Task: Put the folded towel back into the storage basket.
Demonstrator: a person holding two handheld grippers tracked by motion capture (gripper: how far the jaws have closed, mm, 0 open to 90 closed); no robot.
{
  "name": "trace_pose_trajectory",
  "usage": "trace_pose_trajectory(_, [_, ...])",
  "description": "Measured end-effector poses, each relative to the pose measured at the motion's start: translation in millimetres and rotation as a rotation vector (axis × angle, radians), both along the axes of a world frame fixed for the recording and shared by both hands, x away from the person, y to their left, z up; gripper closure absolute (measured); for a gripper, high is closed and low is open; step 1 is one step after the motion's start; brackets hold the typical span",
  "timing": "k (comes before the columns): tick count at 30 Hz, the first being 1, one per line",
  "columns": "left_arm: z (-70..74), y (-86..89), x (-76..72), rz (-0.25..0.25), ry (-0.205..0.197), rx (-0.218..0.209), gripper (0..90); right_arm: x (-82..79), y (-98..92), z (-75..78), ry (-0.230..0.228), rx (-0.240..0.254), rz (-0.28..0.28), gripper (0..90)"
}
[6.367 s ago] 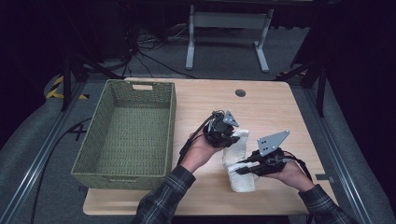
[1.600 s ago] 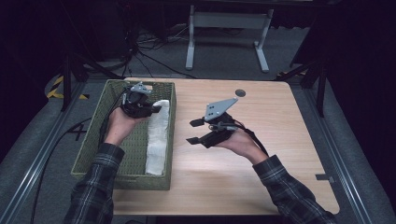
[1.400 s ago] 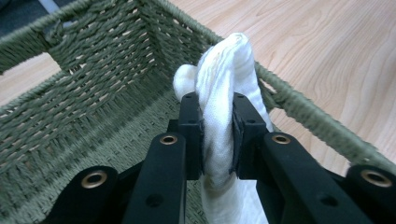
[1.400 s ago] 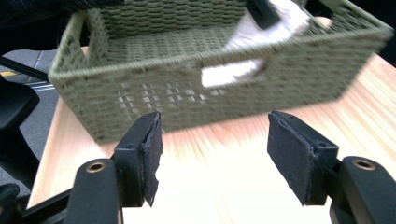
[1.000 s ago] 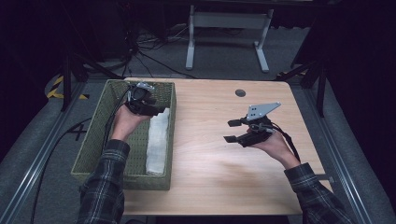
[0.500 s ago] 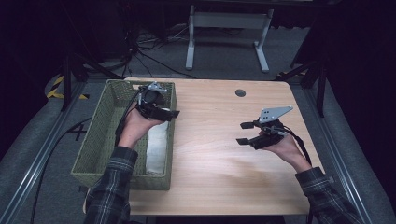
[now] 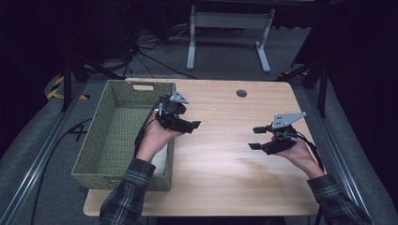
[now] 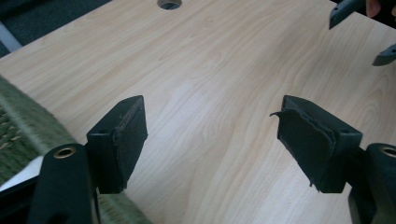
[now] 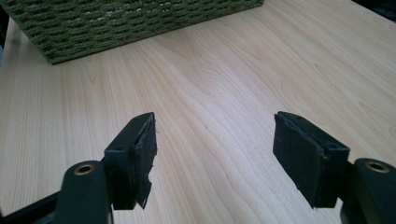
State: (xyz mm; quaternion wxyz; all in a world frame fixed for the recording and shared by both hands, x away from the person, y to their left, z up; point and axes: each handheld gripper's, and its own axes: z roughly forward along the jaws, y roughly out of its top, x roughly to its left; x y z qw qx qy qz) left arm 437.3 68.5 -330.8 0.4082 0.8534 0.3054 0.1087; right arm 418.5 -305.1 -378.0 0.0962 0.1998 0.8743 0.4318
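Observation:
A green woven basket (image 7: 117, 136) stands on the left part of the wooden table (image 7: 220, 164). A white folded cloth (image 7: 160, 161) lies inside it along the right wall, mostly hidden by the left forearm. My left gripper (image 7: 192, 123) hovers over the basket's right rim and points right across the table. Its jaws have just been opening, and nothing is between them in the left gripper view (image 8: 210, 112). My right gripper (image 7: 256, 138) hovers over the table's right part, open and empty, pointing left toward the basket (image 9: 116, 23), as the right gripper view (image 9: 215, 123) also shows.
A round cable hole (image 7: 241, 93) sits near the table's far edge. Bare wood lies between the two grippers. A white metal stand (image 7: 230, 28) and cables are on the floor behind the table. A dark rail (image 7: 42, 154) runs along the left side.
The left gripper has come right, out of the basket to its right rim, leaving the white cloth inside, and its jaws have widened. The right gripper has drifted right and nearer the person.

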Motion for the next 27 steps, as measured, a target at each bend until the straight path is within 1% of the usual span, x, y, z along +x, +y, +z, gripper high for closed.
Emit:
trace_pose_trajectory(1, [-1.3, -3.4, -3.1, -0.004, 0.001, -0.003, 24.6, -1.0, -1.5, -1.3, 0.004, -0.001, -0.002, 30.8])
trace_pose_trajectory(2, [-1.3, -3.4, -3.1, -0.004, 0.001, -0.003, 24.7, -2.5, -3.2, -2.4, 0.002, -0.002, -0.008, 30.8])
trace_pose_trajectory(3, [-2.9, -7.8, -7.0, -0.01, 0.006, -0.004, 24.7, -2.5, -3.2, -2.4, 0.002, -0.002, -0.008, 30.8])
trace_pose_trajectory(4, [-4.5, -13.7, -12.4, -0.022, 0.009, 0.004, 24.3, -4.6, -7.2, -4.4, 0.001, -0.005, -0.012, 30.8])
trace_pose_trajectory(5, [-4.5, -13.7, -12.4, -0.022, 0.009, 0.004, 24.3, -4.6, -7.2, -4.4, 0.001, -0.005, -0.012, 30.8])
trace_pose_trajectory(6, [-7.3, -19.2, -16.9, -0.026, 0.005, 0.0, 24.3, -5.4, -8.1, -5.3, 0.001, -0.005, -0.014, 30.8])
trace_pose_trajectory(7, [-10.1, -24.9, -21.6, -0.03, 0.006, 0.005, 23.2, -7.7, -11.9, -7.8, 0.004, -0.009, -0.022, 30.7])
trace_pose_trajectory(8, [-10.1, -24.9, -21.6, -0.03, 0.006, 0.005, 23.1, -7.7, -11.9, -7.8, 0.004, -0.009, -0.022, 30.7])
trace_pose_trajectory(9, [-13.0, -30.4, -25.7, -0.037, 0.007, 0.019, 23.1, -8.3, -13.1, -8.5, 0.005, -0.01, -0.024, 30.1])
trace_pose_trajectory(10, [-14.5, -33.5, -28.3, -0.035, 0.002, 0.023, 23.0, -9.4, -15.1, -9.9, 0.012, -0.026, -0.029, 29.1])
trace_pose_trajectory(11, [-16.2, -36.9, -31.1, -0.032, -0.001, 0.018, 23.0, -10.9, -16.7, -10.9, 0.007, -0.027, -0.033, 29.0])
trace_pose_trajectory(12, [-18.1, -40.5, -34.1, -0.036, -0.002, 0.029, 23.0, -12.2, -18.6, -12.0, 0.009, -0.023, -0.034, 29.1])
trace_pose_trajectory(14, [-22.6, -46.1, -38.3, -0.044, 0.004, 0.028, 22.4, -15.5, -22.6, -15.9, 0.01, -0.025, -0.043, 29.1])
trace_pose_trajectory(16, [-27.7, -51.2, -42.4, -0.048, 0.002, 0.029, 21.4, -18.2, -25.8, -19.4, 0.021, -0.034, -0.051, 28.6])
trace_pose_trajectory(17, [-27.7, -51.2, -42.4, -0.048, 0.002, 0.029, 21.2, -20.0, -27.9, -21.6, 0.019, -0.035, -0.056, 28.6])
trace_pose_trajectory(18, [-34.9, -56.7, -46.5, -0.058, 0.007, 0.035, 21.2, -22.2, -30.8, -24.1, 0.025, -0.035, -0.061, 28.6])
trace_pose_trajectory(19, [-37.5, -58.5, -47.3, -0.063, 0.008, 0.039, 21.1, -24.2, -32.7, -26.3, 0.031, -0.039, -0.067, 28.4])
trace_pose_trajectory(20, [-41.3, -61.0, -48.6, -0.067, 0.012, 0.033, 21.1, -25.4, -33.9, -28.0, 0.036, -0.042, -0.067, 28.1])
trace_pose_trajectory(22, [-47.4, -65.0, -52.5, -0.067, 0.015, 0.042, 21.2, -29.5, -37.2, -32.0, 0.043, -0.048, -0.072, 27.8])
trace_pose_trajectory(23, [-50.6, -66.7, -54.2, -0.073, 0.01, 0.042, 21.2, -31.6, -38.6, -34.2, 0.044, -0.049, -0.078, 27.6])
trace_pose_trajectory(24, [-54.4, -68.9, -57.1, -0.076, 0.017, 0.037, 21.2, -33.4, -40.4, -36.0, 0.047, -0.049, -0.077, 27.4])
trace_pose_trajectory(26, [-56.6, -70.0, -58.8, -0.078, 0.014, 0.04, 21.1, -35.9, -42.3, -38.3, 0.051, -0.05, -0.082, 27.2])
trace_pose_trajectory(27, [-61.0, -72.2, -61.6, -0.088, 0.022, 0.039, 21.1, -37.6, -43.2, -39.9, 0.054, -0.05, -0.086, 27.1])
